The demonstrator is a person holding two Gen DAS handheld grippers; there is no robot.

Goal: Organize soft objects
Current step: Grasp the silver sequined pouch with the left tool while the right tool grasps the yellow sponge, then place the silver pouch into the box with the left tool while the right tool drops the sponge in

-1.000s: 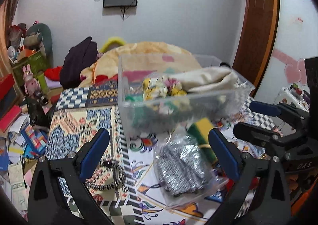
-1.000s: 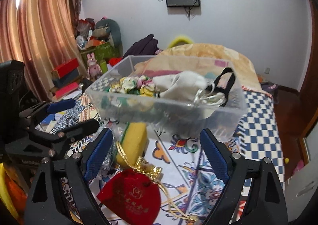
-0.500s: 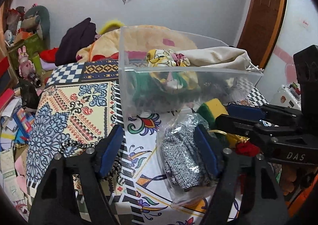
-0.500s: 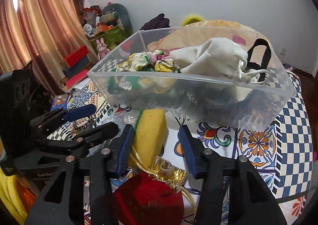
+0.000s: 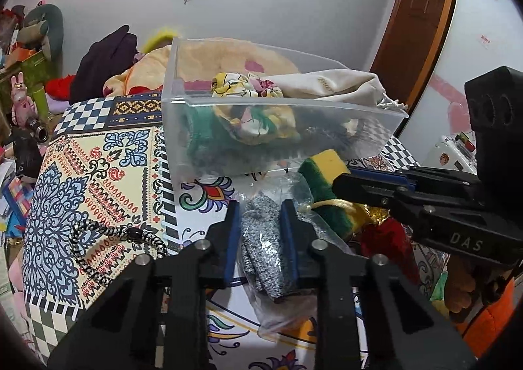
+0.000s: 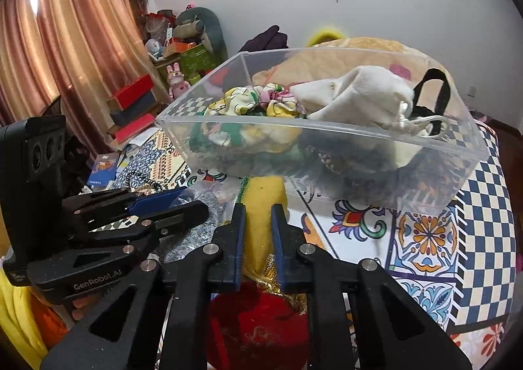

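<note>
A clear plastic bin (image 5: 294, 108) (image 6: 327, 131) on the patterned cloth holds scrunchies and a cream pouch (image 6: 359, 98). My left gripper (image 5: 260, 206) is shut on a grey knit item in a clear bag (image 5: 264, 239) in front of the bin; it also shows in the right wrist view (image 6: 196, 203). My right gripper (image 6: 258, 209) is shut on a yellow and green sponge (image 6: 261, 200) (image 5: 323, 170). A red drawstring pouch (image 6: 258, 321) (image 5: 385, 236) with gold trim lies under the right gripper.
A black-and-white beaded bracelet (image 5: 108, 239) lies on the patterned cloth (image 5: 81, 190) left of the left gripper. Clutter of boxes and toys (image 6: 137, 108) stands at the left. A blanket pile (image 5: 147, 69) lies behind the bin.
Both grippers moved forward and down and closed: the left on the bagged grey knit item, the right on the sponge. The bin looms closer in both views.
</note>
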